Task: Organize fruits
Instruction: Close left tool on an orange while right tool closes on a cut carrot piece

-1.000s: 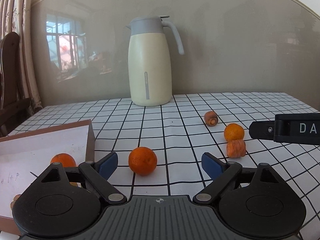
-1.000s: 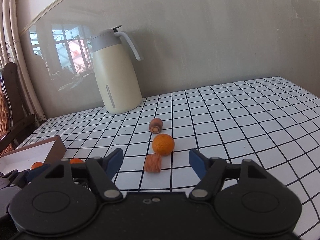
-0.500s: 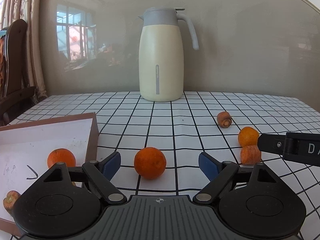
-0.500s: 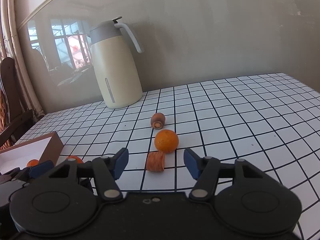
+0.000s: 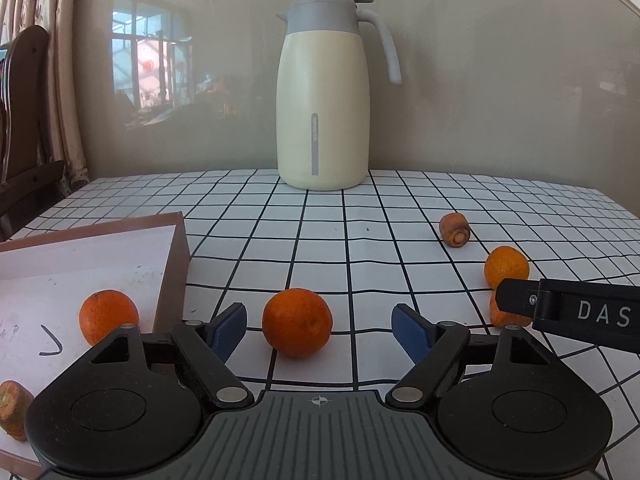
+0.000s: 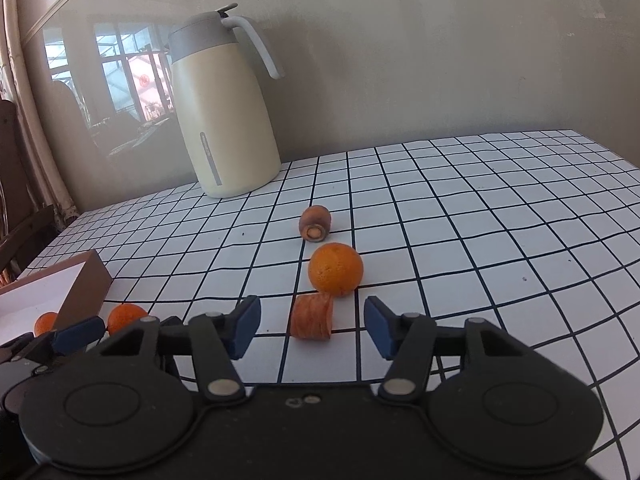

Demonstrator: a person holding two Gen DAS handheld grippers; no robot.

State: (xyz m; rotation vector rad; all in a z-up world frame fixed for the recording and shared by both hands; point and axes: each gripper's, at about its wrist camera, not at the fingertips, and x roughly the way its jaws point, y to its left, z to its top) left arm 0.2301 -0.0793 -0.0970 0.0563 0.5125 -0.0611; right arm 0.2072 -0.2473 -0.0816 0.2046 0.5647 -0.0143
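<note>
— Closing in with my left gripper (image 5: pixel 318 330): jaws have just been narrowing, pads either side of an orange (image 5: pixel 297 322) low centre, not touching it yet.

— Right side?

— My right gripper (image 6: pixel 311 326) is the same, jaws just narrowing around a carrot chunk (image 6: pixel 312 317), gaps both sides, nothing grasped. Second orange (image 6: pixel 335 268) just behind it, another carrot piece (image 6: pixel 315 222) further back.

— Box?

— Box (image 5: pixel 100 256) lower left holds one orange (image 5: pixel 108 315) and a carrot bit (image 5: pixel 14 410). Jug (image 5: pixel 323 96) top centre.
</note>
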